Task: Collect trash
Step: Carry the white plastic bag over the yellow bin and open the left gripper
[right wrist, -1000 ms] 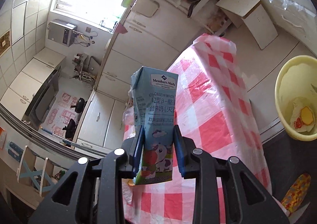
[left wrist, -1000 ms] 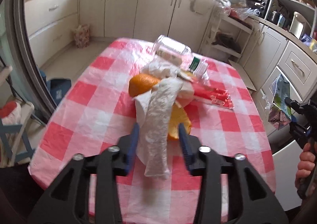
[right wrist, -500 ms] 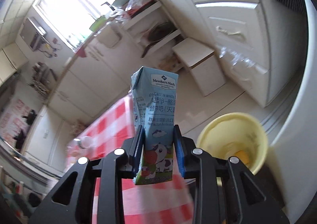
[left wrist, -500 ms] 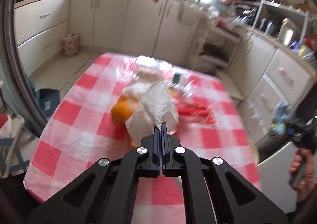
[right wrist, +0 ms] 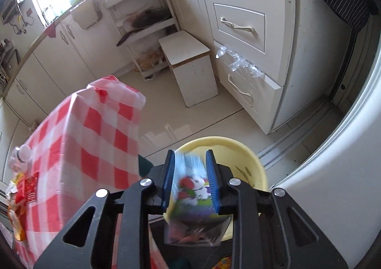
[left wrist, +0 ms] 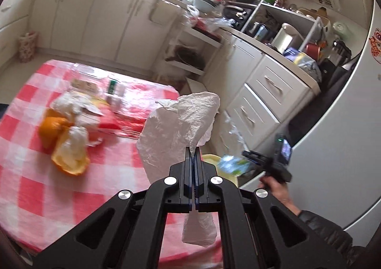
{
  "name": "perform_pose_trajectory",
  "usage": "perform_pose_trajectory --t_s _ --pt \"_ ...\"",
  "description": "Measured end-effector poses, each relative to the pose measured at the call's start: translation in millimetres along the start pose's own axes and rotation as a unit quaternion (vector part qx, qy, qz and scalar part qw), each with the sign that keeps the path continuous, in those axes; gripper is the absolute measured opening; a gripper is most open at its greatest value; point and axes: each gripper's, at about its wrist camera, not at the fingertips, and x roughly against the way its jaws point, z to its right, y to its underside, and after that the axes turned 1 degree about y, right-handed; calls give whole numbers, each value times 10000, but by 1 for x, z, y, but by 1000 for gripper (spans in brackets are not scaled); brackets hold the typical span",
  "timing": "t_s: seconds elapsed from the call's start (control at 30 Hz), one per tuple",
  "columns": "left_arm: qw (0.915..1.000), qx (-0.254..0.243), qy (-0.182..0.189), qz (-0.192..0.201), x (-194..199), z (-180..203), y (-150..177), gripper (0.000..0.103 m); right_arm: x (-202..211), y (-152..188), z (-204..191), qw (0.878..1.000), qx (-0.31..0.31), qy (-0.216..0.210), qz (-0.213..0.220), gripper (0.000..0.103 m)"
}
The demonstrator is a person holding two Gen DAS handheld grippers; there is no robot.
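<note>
My left gripper is shut on a crumpled white paper towel, held up over the right edge of the red-checked table. My right gripper points down over a yellow bin on the floor. Its jaws are closing with a blue milk carton between the pads, blurred and low in the grip. From the left wrist view, the right gripper, the carton and the bin's rim show at the right. Orange peel, tissues and a clear bottle lie on the table.
A red wrapper lies among the trash on the table. A white stool and white drawers stand across the floor from the table. A white fridge curves along the right. A hand and dark sleeve carry the right gripper.
The left gripper shut on the paper towel, lifted it and swung right. The right gripper tipped down over the yellow bin; the carton sits lower between its pads and is blurred.
</note>
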Motion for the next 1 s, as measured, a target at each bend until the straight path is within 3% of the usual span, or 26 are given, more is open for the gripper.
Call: perform_pose_trajectory --t_s 0.1,0.2,0.3,0.43,0.63,1.0 --pt "9998 -71 166 -86 -20 22 5 1 -6 -1 3 9999 44 94 -46 27" --pt "9993 -34 286 -230 -43 37 12 1 3 -9 7 9997 -229 -93 15 27" --pt "9983 39 399 -413 -67 46 19 1 42 -25 2 9965 -439 -561 438 33" --pt "9954 148 543 -771 -112 63 34 1 105 -35 -18 9879 -267 -1020 1138 44" --pt "9894 361 725 -1207 -182 91 50 1 144 -37 -34 9812 240 -883 1699 51" --pt "9878 468 622 -1350 -276 138 58 3 166 -46 -9 9723 86 -765 2209 52"
